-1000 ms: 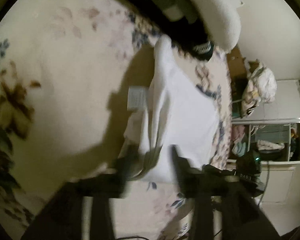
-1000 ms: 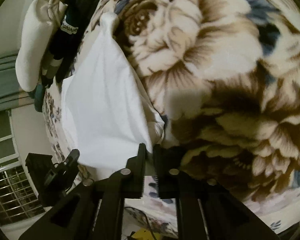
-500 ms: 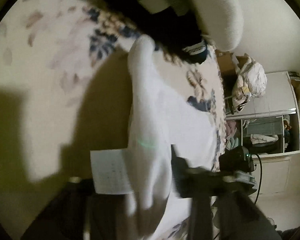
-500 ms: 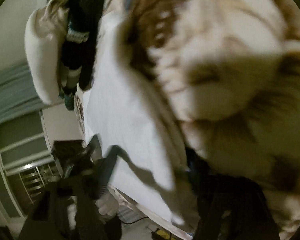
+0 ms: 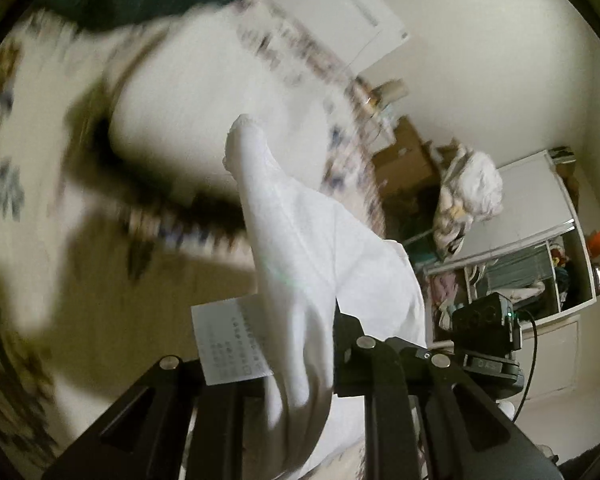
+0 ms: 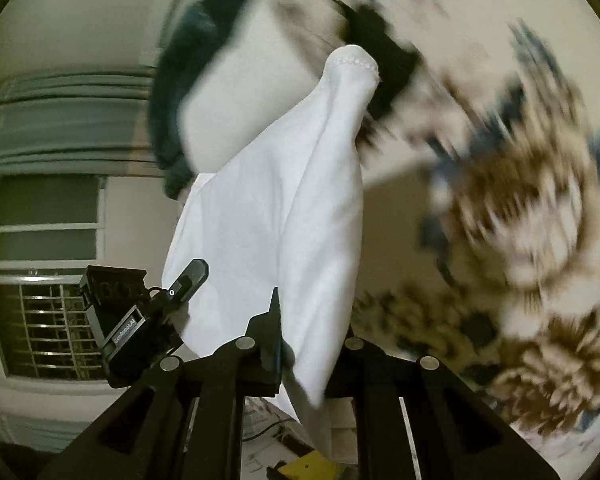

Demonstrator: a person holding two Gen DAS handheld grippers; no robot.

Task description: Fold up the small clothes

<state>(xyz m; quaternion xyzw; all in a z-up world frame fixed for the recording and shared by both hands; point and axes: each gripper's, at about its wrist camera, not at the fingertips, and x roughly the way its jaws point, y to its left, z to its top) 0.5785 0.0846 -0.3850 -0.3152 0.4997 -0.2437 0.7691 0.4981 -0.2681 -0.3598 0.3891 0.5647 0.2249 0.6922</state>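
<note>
The white garment [image 5: 296, 248] hangs lifted above the flowered bed [image 6: 520, 200], its long axis running from the tongs away to a narrow scalloped tip. Left tongs [image 5: 300, 364] and right tongs [image 6: 304, 354] each pinch a near corner; a care label [image 5: 230, 340] sticks out beside the left.

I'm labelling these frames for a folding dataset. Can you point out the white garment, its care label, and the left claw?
white garment [image 6: 300, 216]: right wrist view, middle of the lifted cloth.
care label [image 5: 228, 344]: left wrist view, centre of the printed tag.
left claw [image 5: 300, 356]: left wrist view, between its fingertips, on the gripped cloth.
</note>
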